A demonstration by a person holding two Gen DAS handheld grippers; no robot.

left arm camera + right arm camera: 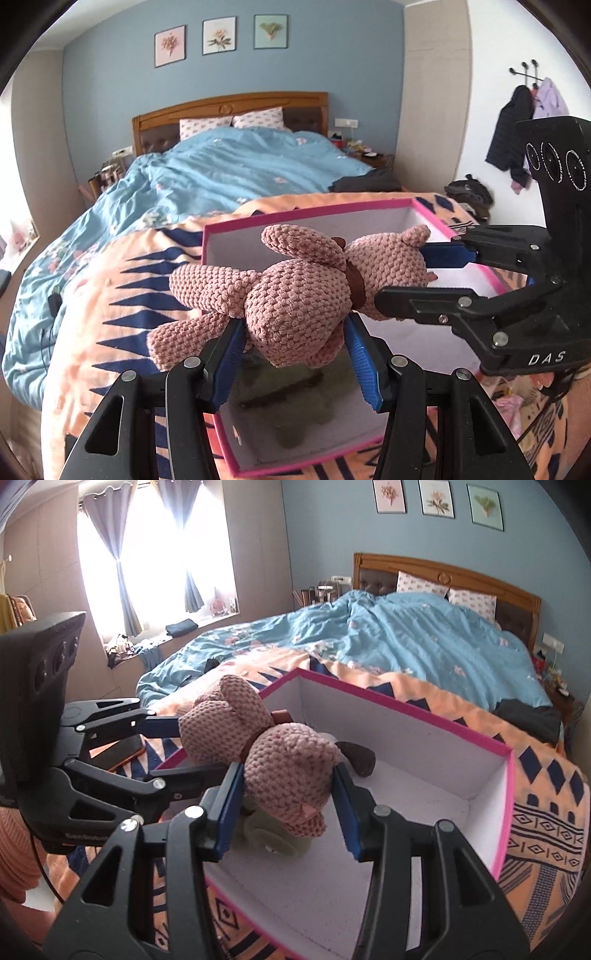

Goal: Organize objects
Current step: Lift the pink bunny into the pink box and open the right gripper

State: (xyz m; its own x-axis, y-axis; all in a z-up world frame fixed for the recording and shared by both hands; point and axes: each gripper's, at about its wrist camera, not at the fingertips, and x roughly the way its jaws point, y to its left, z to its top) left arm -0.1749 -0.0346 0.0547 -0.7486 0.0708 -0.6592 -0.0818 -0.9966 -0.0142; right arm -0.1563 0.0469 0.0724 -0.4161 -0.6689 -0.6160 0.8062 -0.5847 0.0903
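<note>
A pink crocheted teddy bear (295,295) with a brown collar hangs over an open box (306,212) that has a pink rim and white walls. My left gripper (293,354) is shut on the bear's body, its blue pads pressing both sides. My right gripper (424,277) comes in from the right and is shut on the bear's head. In the right wrist view the bear's head (288,775) sits between the right gripper (288,805) pads, and the left gripper (181,751) holds the body from the left. The box (406,709) lies below.
Inside the box lie a brown soft item (356,757) and a pale green item (273,834). The box rests on an orange patterned blanket (546,775) over a blue duvet (229,166). A phone (118,755) lies on the blanket by the left gripper. Coats (513,129) hang on the wall.
</note>
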